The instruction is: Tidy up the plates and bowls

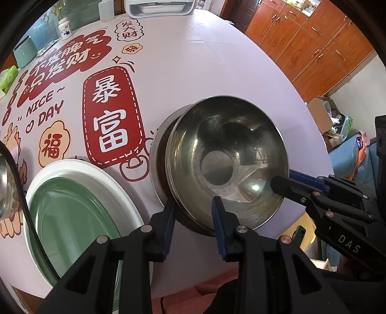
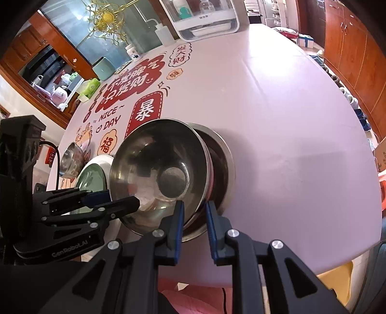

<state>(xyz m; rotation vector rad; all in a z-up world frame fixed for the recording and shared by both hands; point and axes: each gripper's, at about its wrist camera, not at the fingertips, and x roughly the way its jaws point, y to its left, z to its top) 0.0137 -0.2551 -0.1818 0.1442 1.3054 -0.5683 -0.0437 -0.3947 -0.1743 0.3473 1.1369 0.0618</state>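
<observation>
Blue-padded fingers of the left gripper (image 1: 193,217) are straddling the near rim of a steel bowl (image 1: 226,164), one pad outside the wall and one inside, with a visible gap on each side, so the jaws are standing partly open and it is hard to tell whether they are pressing the metal at all. From the right side of the same view the right gripper (image 1: 281,181) is reaching in, one black finger lying inside the bowl and a blue pad showing just behind the rim; seen from its own camera, the right gripper (image 2: 194,209) is likewise bracketing the rim of the steel bowl (image 2: 154,176) with its jaws partly apart, and the left gripper (image 2: 120,200) is coming in from the left with a finger resting inside the bowl. This bowl is sitting tilted inside a second steel bowl (image 1: 159,154), whose wider rim is showing behind it, and the pair is resting near the front edge of the round table (image 1: 205,72), which is wearing a pale lilac cloth printed with red and orange characters. Just to the left of the bowls, a green plate with a white rim (image 1: 72,217) is lying at the front-left edge, and beyond it a third steel bowl (image 2: 72,157) is sitting nearer the left edge. A white appliance (image 2: 205,21) and a white squeeze bottle (image 2: 164,33) are standing at the far edge.
</observation>
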